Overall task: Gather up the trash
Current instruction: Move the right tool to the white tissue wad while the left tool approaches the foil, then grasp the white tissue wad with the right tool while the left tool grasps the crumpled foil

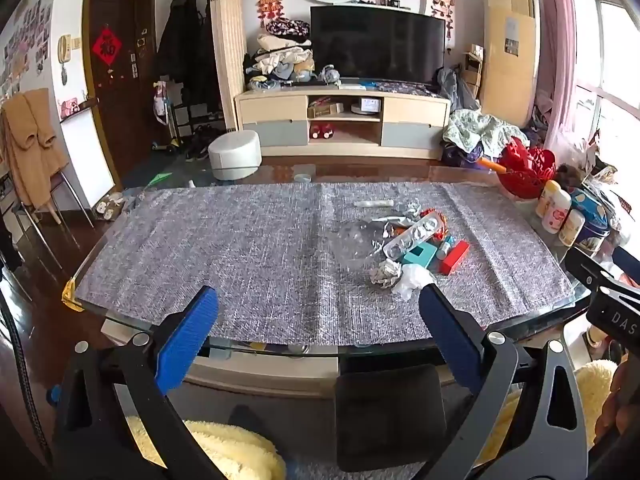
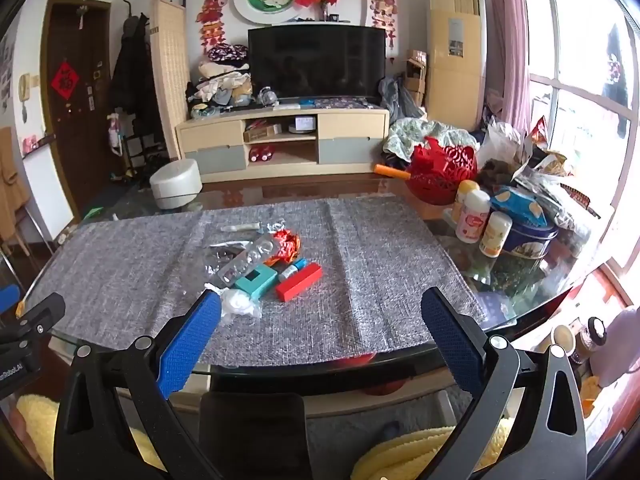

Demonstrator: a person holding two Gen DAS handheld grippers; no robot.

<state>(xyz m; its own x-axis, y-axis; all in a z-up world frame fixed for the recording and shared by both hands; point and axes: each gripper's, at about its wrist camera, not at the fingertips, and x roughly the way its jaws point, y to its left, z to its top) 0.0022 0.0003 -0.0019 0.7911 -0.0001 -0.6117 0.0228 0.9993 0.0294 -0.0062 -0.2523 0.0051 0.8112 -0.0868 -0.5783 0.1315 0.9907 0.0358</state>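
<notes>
A heap of trash lies on the grey cloth (image 1: 240,240) (image 2: 380,260) covering the glass table. It holds a red box (image 1: 455,257) (image 2: 299,281), a teal box (image 1: 418,255) (image 2: 256,280), a silver blister pack (image 1: 414,234) (image 2: 248,261), a red-orange foil wrapper (image 2: 286,243), a crumpled paper ball (image 1: 385,273) and a white tissue (image 1: 412,280) (image 2: 240,305). My left gripper (image 1: 318,300) hovers open over the table's near edge, the heap just beyond its right finger. My right gripper (image 2: 320,304) is open too, the heap ahead of its left finger. Neither holds anything.
Bottles (image 2: 474,216), a blue tin (image 2: 524,236) and a red basket (image 2: 442,172) crowd the table's right side. A dark chair back (image 1: 390,416) (image 2: 252,432) stands below the near edge. A white round stool (image 1: 235,154) sits beyond the table.
</notes>
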